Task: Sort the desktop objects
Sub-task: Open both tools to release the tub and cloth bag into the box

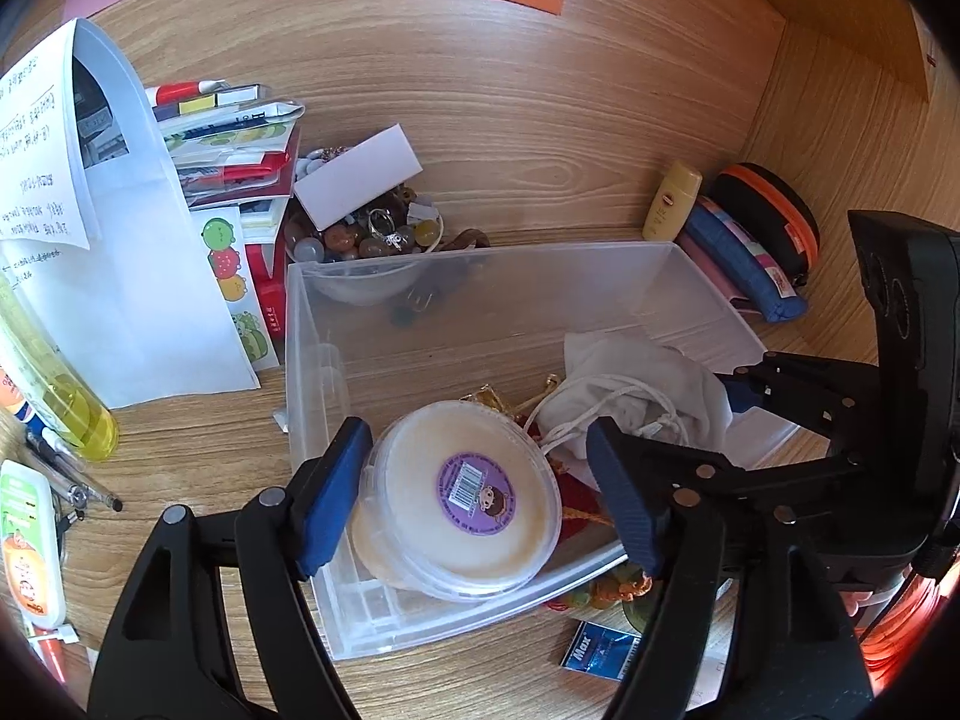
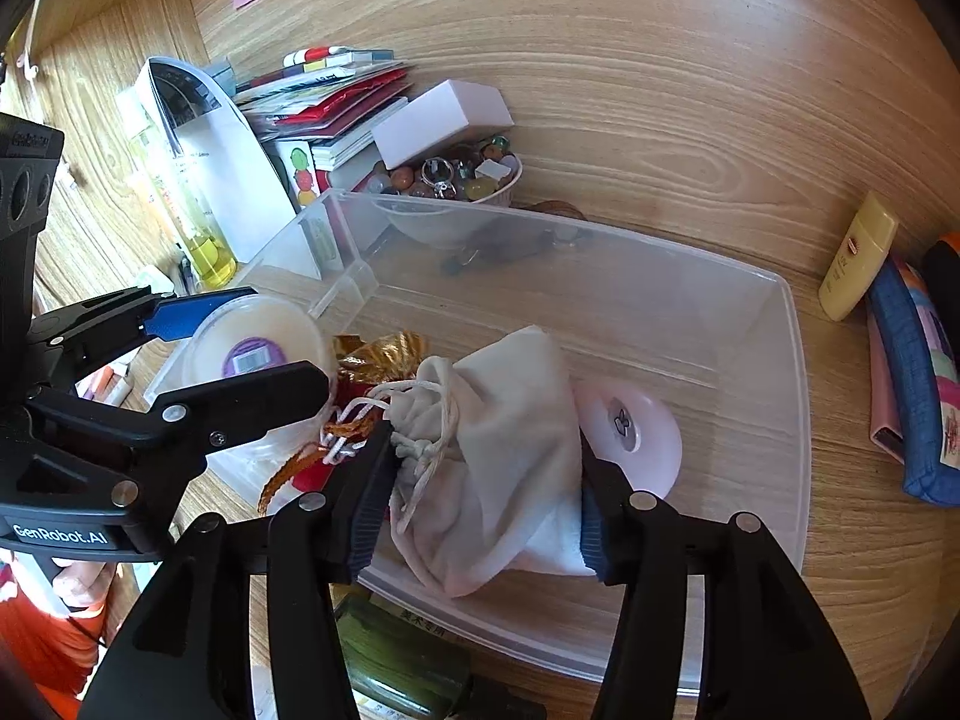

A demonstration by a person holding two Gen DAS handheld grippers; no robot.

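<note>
A clear plastic bin (image 1: 480,276) (image 2: 750,324) stands on the wooden desk. My left gripper (image 1: 474,492) is open around a round cream tub with a purple label (image 1: 462,495) (image 2: 258,342) at the bin's near left corner; the left pad touches it, the right pad stands apart. My right gripper (image 2: 480,498) is closed on a white drawstring pouch (image 2: 498,450) (image 1: 642,390) inside the bin. A pink round case (image 2: 636,426) lies behind the pouch. Gold and red fabric (image 2: 372,354) lies between tub and pouch.
A bowl of beads and rings (image 1: 372,234) with a white box (image 1: 360,177) sits behind the bin. Stacked books and papers (image 1: 228,138), a yellow bottle (image 1: 66,396) and pens (image 1: 78,480) are left. A yellow tube (image 1: 672,201), pencil case (image 1: 744,264) and black-orange case (image 1: 774,210) are right.
</note>
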